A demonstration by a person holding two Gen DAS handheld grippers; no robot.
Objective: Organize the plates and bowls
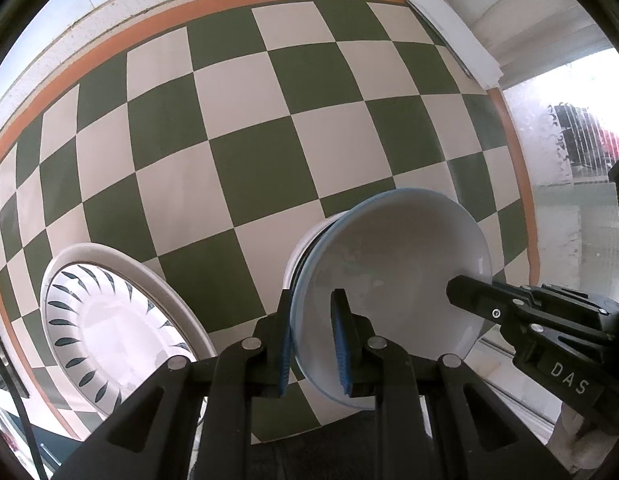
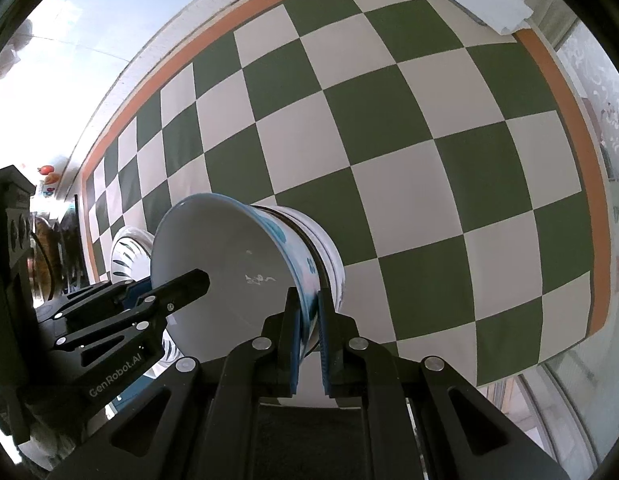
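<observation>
- Blue ribbed pads of the left claw (image 1: 313,344) pinch the bowl (image 1: 393,276) at its near rim; the right claw (image 2: 308,334) clamps the opposite rim.
- Lowering it level should seat it squarely in the white bowl (image 2: 329,256) beneath.
- Glossy, round and smooth, it may slip.
- Patterned plate (image 1: 109,328) lies nearby on the checked worktop (image 1: 229,140).

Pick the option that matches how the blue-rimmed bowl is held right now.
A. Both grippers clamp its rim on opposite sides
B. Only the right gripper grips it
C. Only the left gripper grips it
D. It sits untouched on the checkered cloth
A. The left gripper pinches one side of the blue-rimmed bowl's rim, and the right gripper pinches the opposite side, both sets of jaws closed on the wall.
</observation>
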